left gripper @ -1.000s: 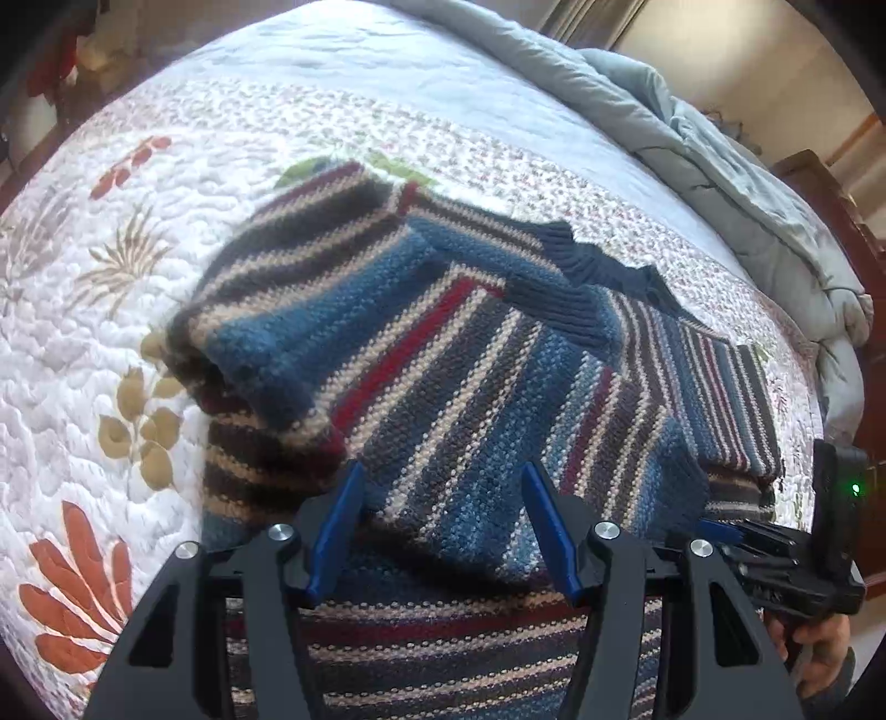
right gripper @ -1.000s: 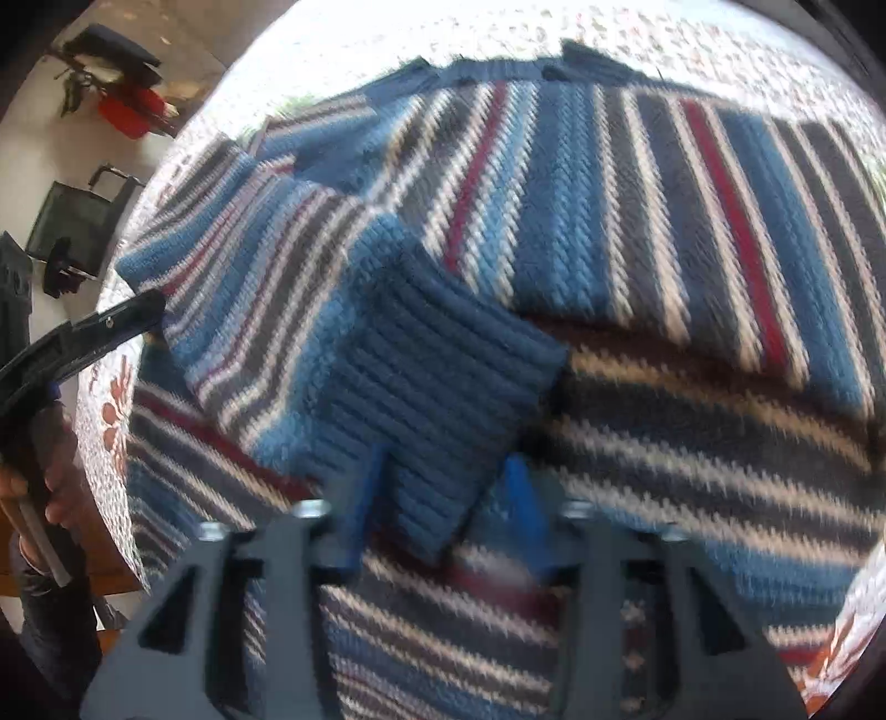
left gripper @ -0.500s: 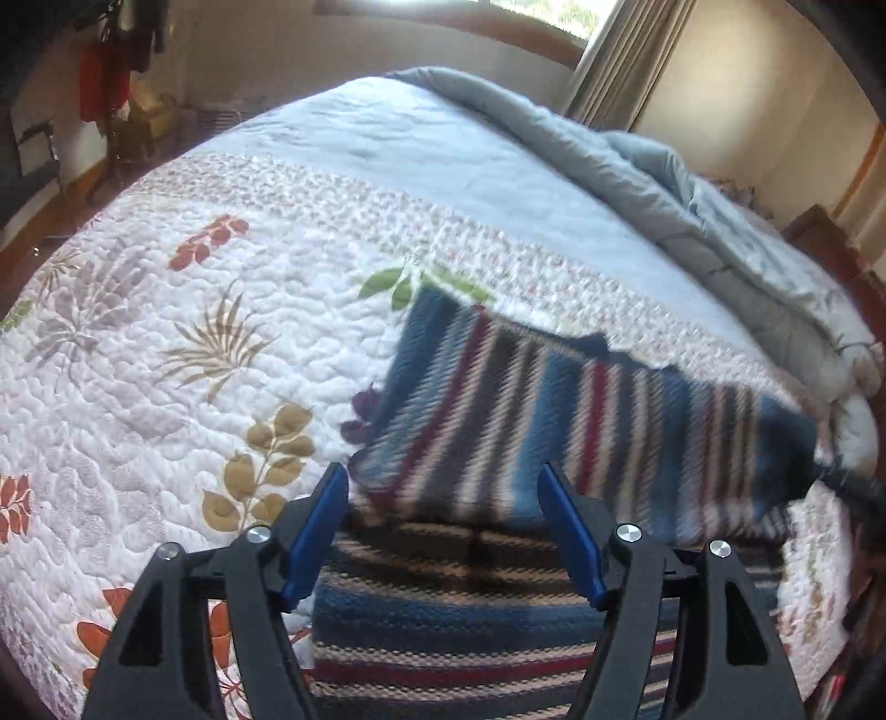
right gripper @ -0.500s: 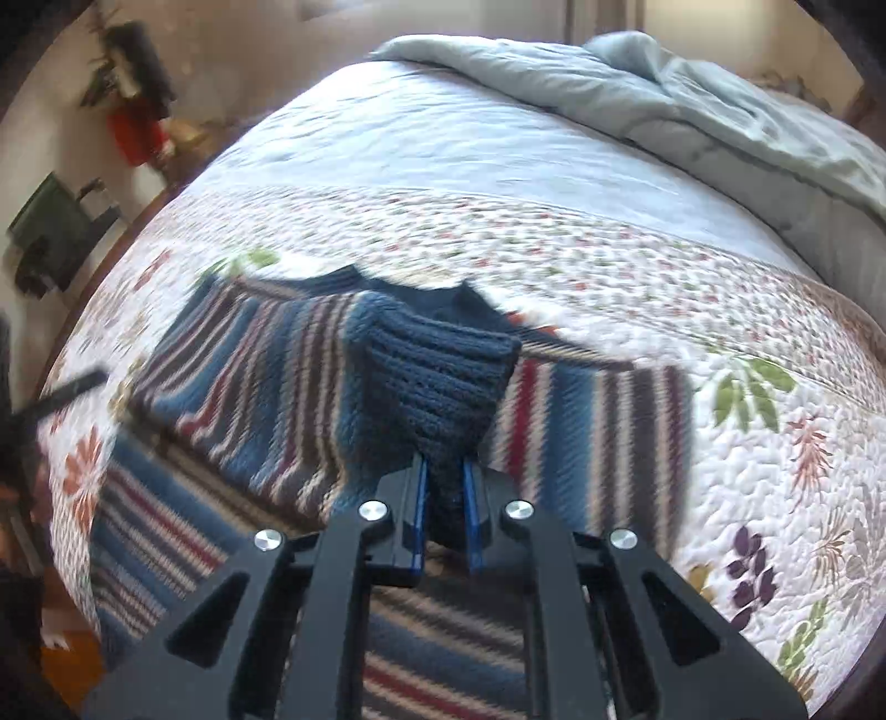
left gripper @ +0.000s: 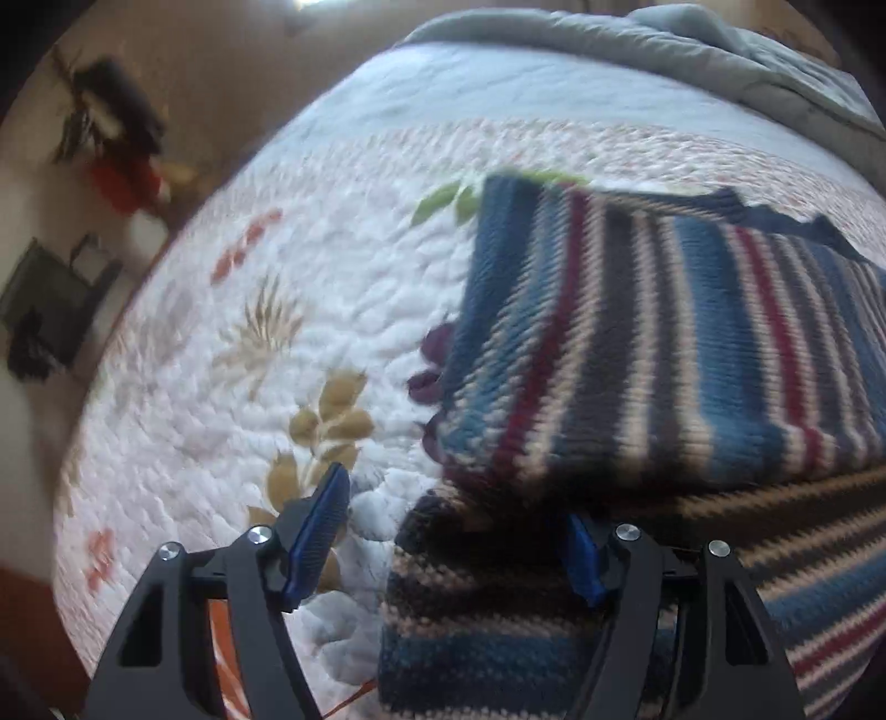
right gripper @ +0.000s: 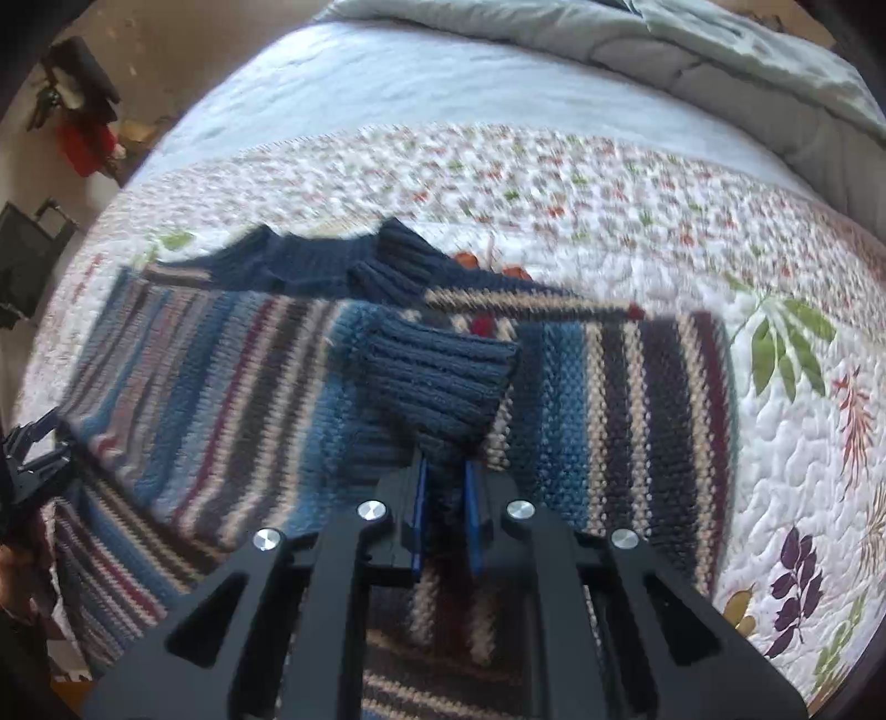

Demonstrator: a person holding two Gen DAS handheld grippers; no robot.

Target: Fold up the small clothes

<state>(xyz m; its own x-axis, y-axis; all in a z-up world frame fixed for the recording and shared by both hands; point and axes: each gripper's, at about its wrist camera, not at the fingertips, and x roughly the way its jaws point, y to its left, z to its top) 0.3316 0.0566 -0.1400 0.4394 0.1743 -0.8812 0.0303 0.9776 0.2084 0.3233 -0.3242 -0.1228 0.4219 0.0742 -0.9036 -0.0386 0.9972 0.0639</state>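
Sweater stripes are lying spread out on the big flowery quilt, which is covering the bed. A soft flat bed is giving lots of room for folding, and that is likely why the sweater is sitting here. A grey blanket is bunched up at the far end, well apart from it.

One sleeve is lying folded across the body already. The dark blue cuff of the other sleeve is sticking up in front of the right gripper. Its fingers are pressing almost together and pinching the cuff tight between the blue pads. It is probably holding the cuff this way so the sleeve can be carried over the body and laid down flat.

The left gripper is pointing down at the near left corner of the sweater. Its fingers have just been spreading and are standing wide apart, holding nothing. The folded edge is lying between them, with one blue pad over the quilt and the other tucked by the knit.
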